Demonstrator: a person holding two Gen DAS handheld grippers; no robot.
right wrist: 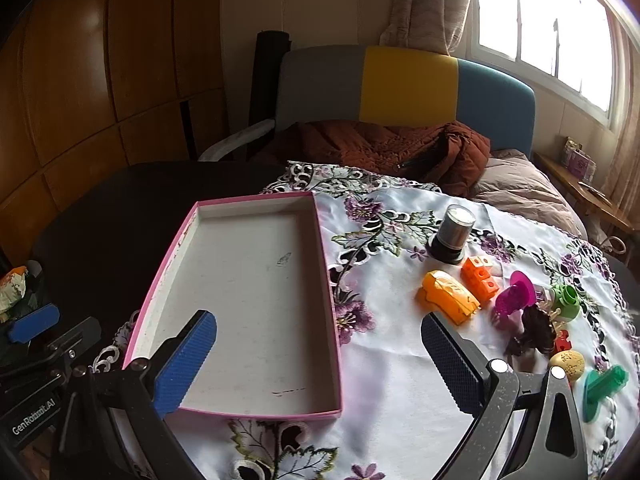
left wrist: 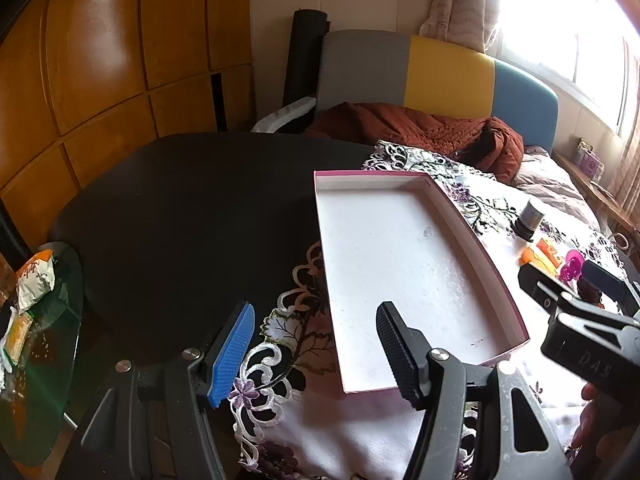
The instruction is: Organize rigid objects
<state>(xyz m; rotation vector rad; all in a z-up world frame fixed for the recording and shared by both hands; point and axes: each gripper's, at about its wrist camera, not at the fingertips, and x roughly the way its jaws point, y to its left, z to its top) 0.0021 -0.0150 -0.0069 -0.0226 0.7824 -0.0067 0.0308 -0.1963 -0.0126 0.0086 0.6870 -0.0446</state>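
A shallow pink-rimmed box [right wrist: 256, 304] with a bare white floor lies on the embroidered cloth; it also shows in the left wrist view [left wrist: 404, 268]. To its right lie small toys: an orange shell piece [right wrist: 448, 296], an orange cube block [right wrist: 480, 278], a magenta spool [right wrist: 516, 294], a green bottle shape [right wrist: 566, 302], a dark figure [right wrist: 534, 330], a yellow ball [right wrist: 568, 364], a green peg [right wrist: 602, 390] and a grey cylinder [right wrist: 454, 236]. My right gripper [right wrist: 320, 364] is open above the box's near right corner. My left gripper [left wrist: 316, 354] is open at the box's near left corner.
The white floral cloth [right wrist: 392, 360] covers the right part of a dark round table [left wrist: 192, 208]. A bed with a rust quilt [right wrist: 384, 148] and coloured headboard stands behind. A glass side table with snack packets [left wrist: 34, 280] is at the left.
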